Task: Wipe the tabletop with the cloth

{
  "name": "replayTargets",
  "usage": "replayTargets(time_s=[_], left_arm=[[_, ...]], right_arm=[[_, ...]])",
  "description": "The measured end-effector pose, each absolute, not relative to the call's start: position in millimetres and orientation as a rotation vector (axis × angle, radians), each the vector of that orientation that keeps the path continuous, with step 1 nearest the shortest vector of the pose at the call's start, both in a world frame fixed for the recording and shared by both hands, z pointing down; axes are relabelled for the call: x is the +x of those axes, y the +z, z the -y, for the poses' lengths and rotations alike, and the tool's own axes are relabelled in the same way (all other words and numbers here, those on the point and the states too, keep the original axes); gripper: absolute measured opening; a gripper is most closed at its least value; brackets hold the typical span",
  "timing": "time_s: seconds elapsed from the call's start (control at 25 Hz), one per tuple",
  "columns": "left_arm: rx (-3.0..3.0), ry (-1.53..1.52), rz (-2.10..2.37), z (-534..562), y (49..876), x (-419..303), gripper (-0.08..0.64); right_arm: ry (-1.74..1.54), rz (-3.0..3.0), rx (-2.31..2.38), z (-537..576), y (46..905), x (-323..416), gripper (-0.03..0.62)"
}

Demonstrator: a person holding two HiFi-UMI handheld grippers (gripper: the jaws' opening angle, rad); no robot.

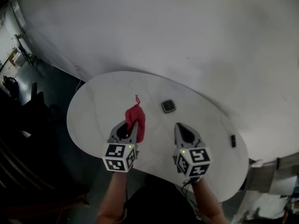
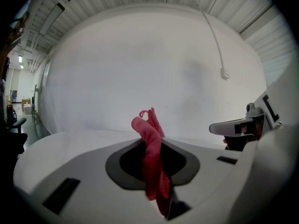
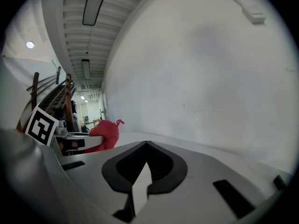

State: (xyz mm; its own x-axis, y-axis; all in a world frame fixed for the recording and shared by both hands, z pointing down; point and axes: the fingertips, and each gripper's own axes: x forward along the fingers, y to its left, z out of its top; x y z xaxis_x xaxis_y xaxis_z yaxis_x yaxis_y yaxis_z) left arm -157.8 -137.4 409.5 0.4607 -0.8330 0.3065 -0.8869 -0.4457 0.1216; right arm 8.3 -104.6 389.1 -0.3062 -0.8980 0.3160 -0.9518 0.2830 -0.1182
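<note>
Left gripper: clamps red cloth, bunched upright between the jaws, over near-left part of white tabletop. Right gripper: jaws fully together, nothing between them; sits just right of left gripper, apart from it. Farther back, between both: small dark square object, flat on tabletop. Near right edge: small dark item.

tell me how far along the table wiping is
Done: the left gripper is shut on the red cloth, which is bunched between its jaws. In hand: the cloth looks held over the tabletop rather than spread on it; the right gripper is shut and empty. Left: seemingly the whole wipe, probably working around the small dark square object.
</note>
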Motion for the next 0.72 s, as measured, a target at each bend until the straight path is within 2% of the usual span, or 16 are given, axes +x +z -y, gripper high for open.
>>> replayTargets(time_s=[0.72], left_arm=[[2.454, 0.272, 1.5, 120, 403, -166, 0.064]], right_arm=[[0.391, 2.373, 1.724, 92, 385, 1, 0.002]])
